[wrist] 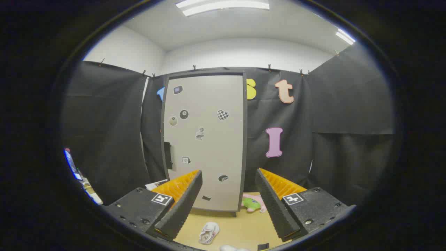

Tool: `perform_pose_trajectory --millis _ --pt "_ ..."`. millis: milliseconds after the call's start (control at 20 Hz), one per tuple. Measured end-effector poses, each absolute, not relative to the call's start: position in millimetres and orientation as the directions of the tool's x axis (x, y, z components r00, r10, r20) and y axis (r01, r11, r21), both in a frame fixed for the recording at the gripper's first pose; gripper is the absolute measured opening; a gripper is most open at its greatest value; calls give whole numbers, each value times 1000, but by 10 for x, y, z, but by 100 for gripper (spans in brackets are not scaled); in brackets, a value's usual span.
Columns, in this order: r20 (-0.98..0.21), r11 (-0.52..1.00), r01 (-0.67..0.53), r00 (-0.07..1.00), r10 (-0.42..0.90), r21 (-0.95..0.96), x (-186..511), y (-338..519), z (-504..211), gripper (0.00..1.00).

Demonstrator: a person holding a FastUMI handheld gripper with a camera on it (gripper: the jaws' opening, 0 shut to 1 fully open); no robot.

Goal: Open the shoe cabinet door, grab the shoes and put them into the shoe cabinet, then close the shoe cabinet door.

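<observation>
The gripper (pixel 228 200) hangs above a tan table (pixel 244 226) with its jaws spread wide and nothing between them. Straight ahead, at the far side of the table, stands the shoe cabinet (pixel 205 139) – its pale door is closed, dotted with small stickers, with a dark handle (pixel 168 155) on its left edge. One white shoe (pixel 209 233) lies on the table between the fingers, close in; part of a second white shoe (pixel 231 248) shows nearer still. A pink and green soft toy (pixel 253 203) sits by the cabinet's lower right corner – just beside the right finger
</observation>
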State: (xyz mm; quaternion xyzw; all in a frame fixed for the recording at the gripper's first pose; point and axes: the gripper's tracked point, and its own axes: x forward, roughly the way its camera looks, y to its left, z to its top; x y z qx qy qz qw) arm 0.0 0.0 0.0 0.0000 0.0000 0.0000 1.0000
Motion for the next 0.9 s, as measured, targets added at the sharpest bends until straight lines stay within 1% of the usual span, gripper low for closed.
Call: perform_pose_trajectory --millis 550,900 --pt "0 1000 3 1000 -3 -25 11 101 -42 100" --pt "-52 1000 -1 999 0 -28 424 430 -287 100"
